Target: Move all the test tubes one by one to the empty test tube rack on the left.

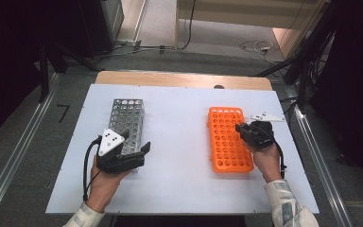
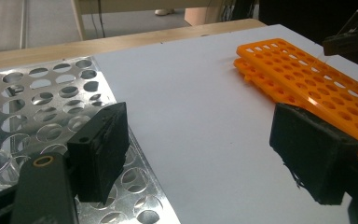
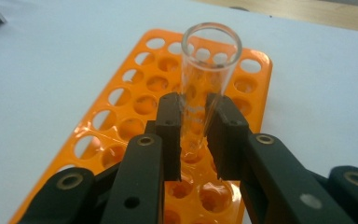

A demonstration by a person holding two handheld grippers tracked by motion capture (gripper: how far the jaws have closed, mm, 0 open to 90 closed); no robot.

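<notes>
The room around the work is dim at both sides, with grey floor [image 1: 23, 142] running under metal rails and loose cables lying beyond the far end. On it stands a wooden table [image 1: 179, 79], nearly all of it covered by a white board [image 1: 179, 142] that serves as the work surface.

2 racks rest on the board, well apart. The metal rack [image 1: 128, 118] stands at the person's left, its punched holes shining in the left gripper view [image 2: 51, 93]. The orange rack [image 1: 227, 139] lies at the right, its rows of round holes plain in the right gripper view [image 3: 135, 98].

The left gripper [image 1: 139, 152] sits at the near end of the metal rack, its jaws spread wide with nothing between them.

The right gripper [image 1: 242, 128] hangs over the orange rack, its jaws clamped on 1 clear glass test tube [image 3: 205, 79], which stands upright above the rack's holes with its open mouth up.
</notes>
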